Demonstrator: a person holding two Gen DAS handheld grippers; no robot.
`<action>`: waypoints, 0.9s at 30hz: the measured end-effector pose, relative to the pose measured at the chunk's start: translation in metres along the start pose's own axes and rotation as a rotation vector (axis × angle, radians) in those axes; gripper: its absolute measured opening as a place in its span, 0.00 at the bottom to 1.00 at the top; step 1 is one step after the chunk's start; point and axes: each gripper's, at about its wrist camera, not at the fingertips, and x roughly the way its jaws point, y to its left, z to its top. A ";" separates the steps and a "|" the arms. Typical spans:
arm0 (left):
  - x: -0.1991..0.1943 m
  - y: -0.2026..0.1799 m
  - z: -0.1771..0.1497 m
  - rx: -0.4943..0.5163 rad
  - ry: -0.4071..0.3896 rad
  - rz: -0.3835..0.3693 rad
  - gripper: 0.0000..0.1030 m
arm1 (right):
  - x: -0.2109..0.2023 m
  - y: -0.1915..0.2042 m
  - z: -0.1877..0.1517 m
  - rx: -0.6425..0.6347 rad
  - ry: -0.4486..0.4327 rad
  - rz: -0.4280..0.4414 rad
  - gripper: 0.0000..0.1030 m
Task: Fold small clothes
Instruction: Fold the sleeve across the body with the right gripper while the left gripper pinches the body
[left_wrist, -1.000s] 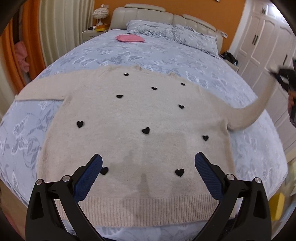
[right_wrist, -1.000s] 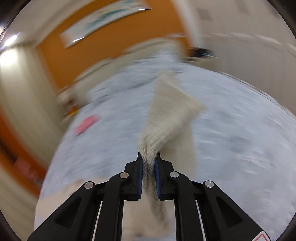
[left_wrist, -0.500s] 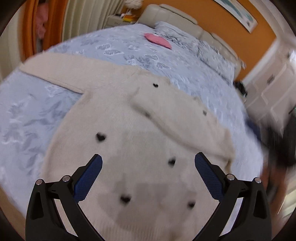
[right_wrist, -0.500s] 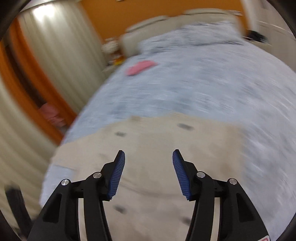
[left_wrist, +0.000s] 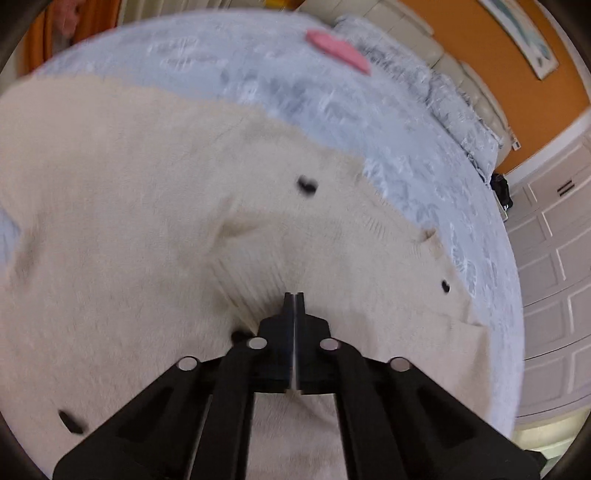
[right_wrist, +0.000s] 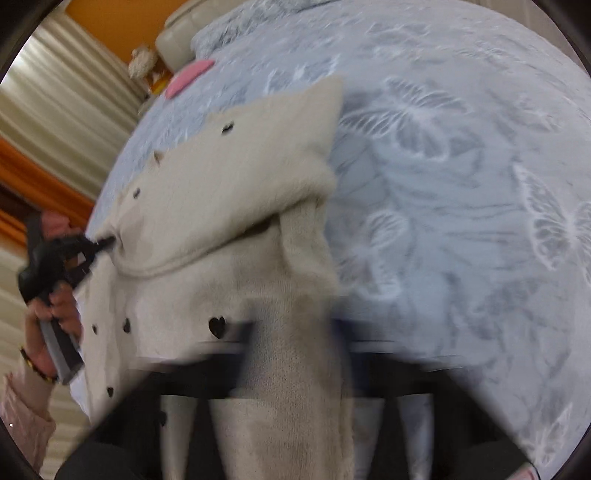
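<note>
Nearest: our left gripper (left_wrist: 294, 295), black jaws clenched together, tips pressed into the ribbed cuff of the cream knitted sweater with small black hearts (left_wrist: 110, 221); whether knit is pinched betw. them, can't tell.

Our right gripper (right_wrist: 295, 332): badly blurred, jaws closing, a strip of sweater fabric running betw. the fingers.

Sweater lies spread on the pale blue butterfly-print bedspread (right_wrist: 461, 184), one sleeve folded over the body.

Further: flat pink cloth item (left_wrist: 338, 51) on bedspread, nr grey patterned pillows (left_wrist: 461, 107).

Far: orange wall (left_wrist: 491, 62), white panelled wardrobe doors (left_wrist: 554, 258).
</note>
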 end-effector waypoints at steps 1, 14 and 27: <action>-0.008 -0.003 0.002 0.014 -0.043 -0.009 0.00 | -0.008 0.000 0.000 0.010 -0.031 0.012 0.05; -0.011 0.033 0.002 -0.110 -0.055 -0.024 0.76 | -0.055 -0.047 -0.015 0.081 -0.142 -0.129 0.27; -0.021 0.002 0.034 -0.092 -0.084 -0.119 0.11 | -0.040 0.029 0.002 -0.044 -0.173 -0.060 0.47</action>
